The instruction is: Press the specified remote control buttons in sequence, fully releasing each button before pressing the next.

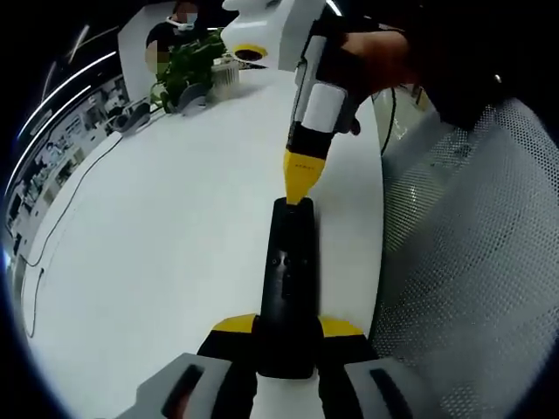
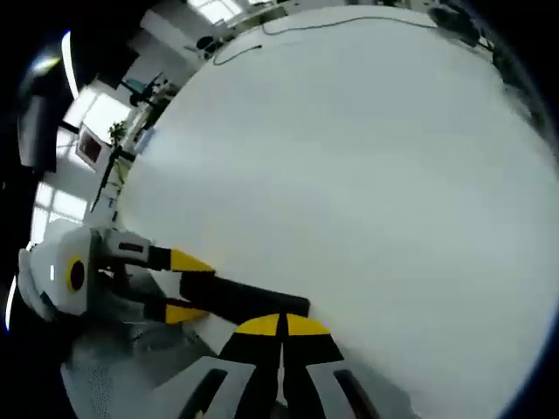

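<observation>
A long black remote (image 1: 288, 279) lies along the white table (image 1: 175, 227), its near end clamped between the yellow-tipped jaws of my left gripper (image 1: 287, 327). My right gripper (image 1: 300, 183) comes down from above, held by a hand (image 1: 384, 57), with its yellow tips pressed together and touching the remote's far end. In the right gripper view the right gripper (image 2: 281, 326) is shut, its tips sitting at the end of the remote (image 2: 253, 301). The left gripper (image 2: 185, 286) holds the remote from the left there. The buttons under the tips are hidden.
A potted plant (image 1: 183, 65) and small items stand at the table's far end. A thin cable (image 1: 70, 201) runs along the left side. A grey mesh chair (image 1: 472, 262) sits beyond the table's right edge. The wide white tabletop (image 2: 349, 175) stretches ahead.
</observation>
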